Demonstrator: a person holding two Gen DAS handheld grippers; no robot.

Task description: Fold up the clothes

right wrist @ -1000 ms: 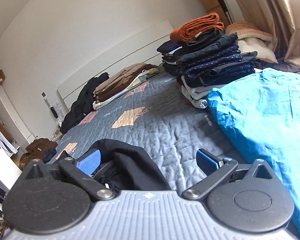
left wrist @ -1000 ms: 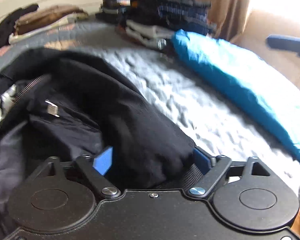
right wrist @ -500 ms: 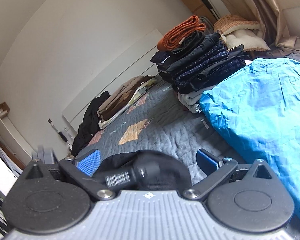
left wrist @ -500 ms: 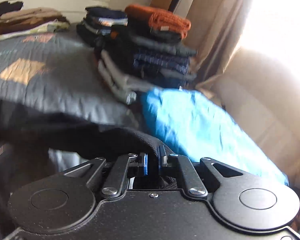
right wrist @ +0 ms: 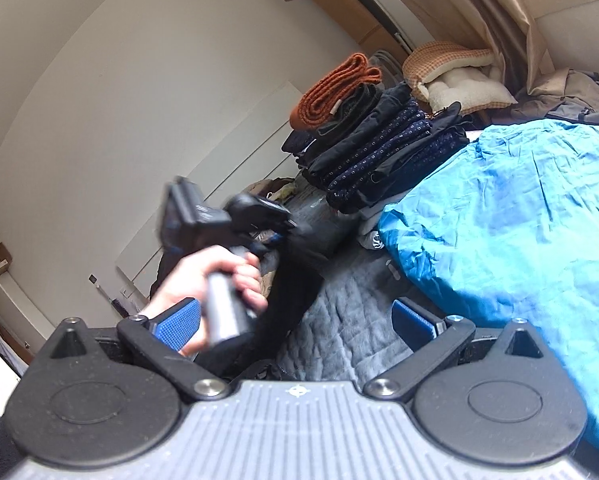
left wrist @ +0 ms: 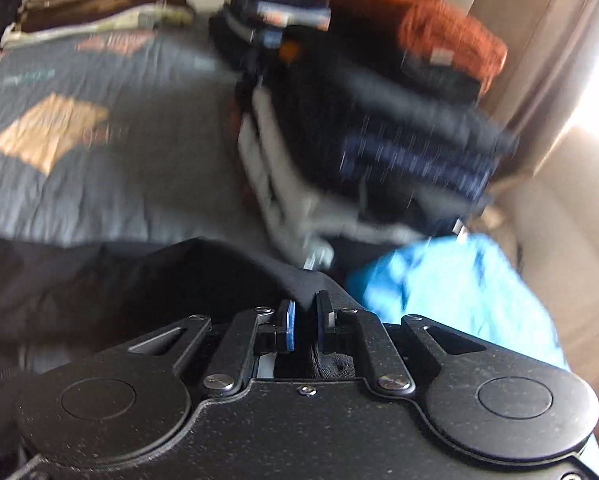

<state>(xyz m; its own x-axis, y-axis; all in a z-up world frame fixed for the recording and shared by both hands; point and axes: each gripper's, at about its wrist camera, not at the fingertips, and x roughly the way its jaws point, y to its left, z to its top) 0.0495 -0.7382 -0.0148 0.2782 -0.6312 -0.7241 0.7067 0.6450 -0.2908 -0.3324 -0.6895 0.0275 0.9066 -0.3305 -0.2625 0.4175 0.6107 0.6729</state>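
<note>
A black zip-up garment [left wrist: 203,280] hangs in a fold from my left gripper [left wrist: 305,326], which is shut on its edge above the grey quilted bed [left wrist: 99,168]. In the right wrist view the same black garment [right wrist: 295,272] hangs from the left gripper [right wrist: 277,226], held up by a person's hand [right wrist: 203,276]. My right gripper [right wrist: 295,322] stands open low over the grey quilted bed [right wrist: 347,320], with nothing between its blue pads. A bright blue garment [right wrist: 519,248] lies spread on the bed to the right.
A tall pile of folded dark clothes [right wrist: 379,148] topped by an orange knit [right wrist: 331,92] stands at the back of the bed. Another pile of brown and pale clothes [left wrist: 91,8] lies far left. Pillows [right wrist: 455,76] and a curtain [right wrist: 499,12] are at the right.
My left gripper shut on the black garment and lifted it up off the bed toward the clothes pile. The right gripper stayed open and tilted, with the left gripper and hand now in its view.
</note>
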